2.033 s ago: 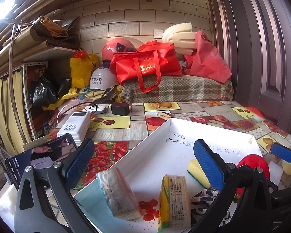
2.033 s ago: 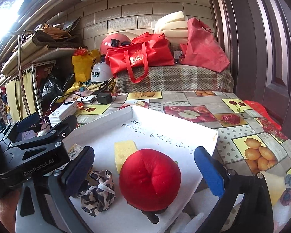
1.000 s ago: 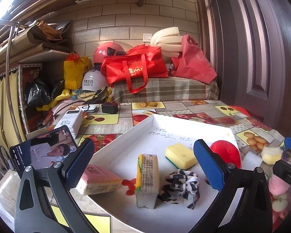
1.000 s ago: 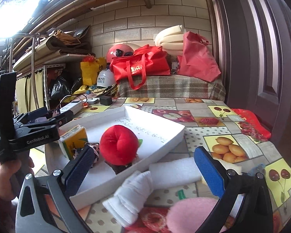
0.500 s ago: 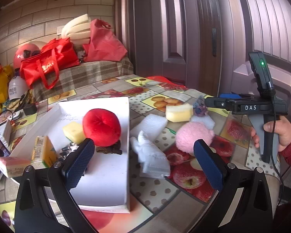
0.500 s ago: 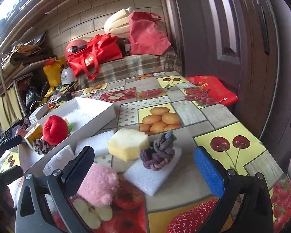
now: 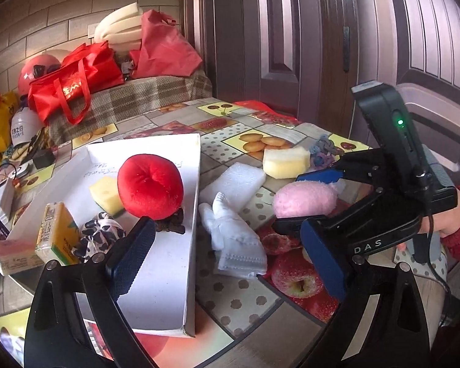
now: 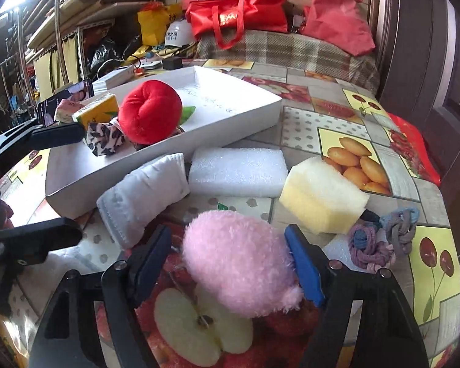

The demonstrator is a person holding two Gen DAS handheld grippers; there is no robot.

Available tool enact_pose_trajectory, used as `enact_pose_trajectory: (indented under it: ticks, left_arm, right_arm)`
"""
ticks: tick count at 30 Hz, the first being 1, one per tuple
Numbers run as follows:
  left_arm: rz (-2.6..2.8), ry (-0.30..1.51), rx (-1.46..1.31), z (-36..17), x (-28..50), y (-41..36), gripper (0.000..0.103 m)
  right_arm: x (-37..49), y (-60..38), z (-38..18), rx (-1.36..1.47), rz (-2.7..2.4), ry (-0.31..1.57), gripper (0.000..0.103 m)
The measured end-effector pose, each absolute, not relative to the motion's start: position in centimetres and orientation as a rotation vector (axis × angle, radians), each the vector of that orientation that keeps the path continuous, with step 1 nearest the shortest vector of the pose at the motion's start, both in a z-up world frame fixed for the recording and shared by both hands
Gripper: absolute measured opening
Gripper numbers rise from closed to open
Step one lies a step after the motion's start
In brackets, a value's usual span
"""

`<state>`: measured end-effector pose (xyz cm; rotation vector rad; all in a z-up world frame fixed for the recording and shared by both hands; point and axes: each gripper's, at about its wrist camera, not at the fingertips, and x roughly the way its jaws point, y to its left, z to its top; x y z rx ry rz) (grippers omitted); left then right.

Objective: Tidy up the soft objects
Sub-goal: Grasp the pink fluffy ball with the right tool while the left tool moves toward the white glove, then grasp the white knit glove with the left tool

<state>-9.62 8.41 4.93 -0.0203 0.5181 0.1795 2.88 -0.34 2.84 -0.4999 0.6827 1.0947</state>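
A white tray point(image 7: 171, 276) holds a red plush apple point(image 7: 150, 185), a yellow sponge point(image 7: 105, 194), a leopard scrunchie point(image 7: 99, 239), a yellow-green pack point(image 7: 56, 233) and a pink pack point(image 7: 9, 251). On the tablecloth lie a pink plush point(image 8: 240, 257), a white glove point(image 8: 144, 191), a white foam block point(image 8: 237, 171), a pale yellow sponge point(image 8: 322, 196) and knotted hair ties point(image 8: 380, 236). My right gripper point(image 8: 230, 260) is open with its jaws around the pink plush, the right pad touching it. My left gripper point(image 7: 227, 263) is open and empty above the tray's near edge and the glove.
Red bags point(image 7: 76, 76), helmets point(image 7: 33, 70) and foam sheets point(image 7: 119, 27) sit on a plaid cover at the back. A phone point(image 8: 67, 95), a power bank point(image 8: 113, 78) and cables lie left of the tray. A dark door point(image 7: 291, 30) stands on the right.
My right gripper has dropped down and forward so its jaws now sit around the pink plush. My left gripper has shifted slightly closer to the tray and glove.
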Motion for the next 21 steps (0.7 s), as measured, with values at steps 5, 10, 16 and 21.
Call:
enact_pose_trajectory:
  ticks: [5,10,16,21]
  left_arm:
    - [0.095,0.485,-0.008,5.2,-10.2,7.7,0.097]
    - [-0.004,0.491,-0.031,5.5,-10.2,7.3,0.097]
    - [0.016,0.579,-0.038,4.8,-8.5,7.0,0.097]
    - [0.022,0.606,-0.021,4.5,-6.3,5.9,0.097]
  right_arm:
    - [4.2,-1.2,2.4,-0.473,1.094,0.748,0.044]
    - [4.2,-3.3,3.6,-0.384,1.096,0.698,0.043]
    - [4.1,-5.1,4.9,-0.296,1.073,0.629,0.043]
    - [5.0,-5.4,4.9,-0.249,1.07,0.651,0.044]
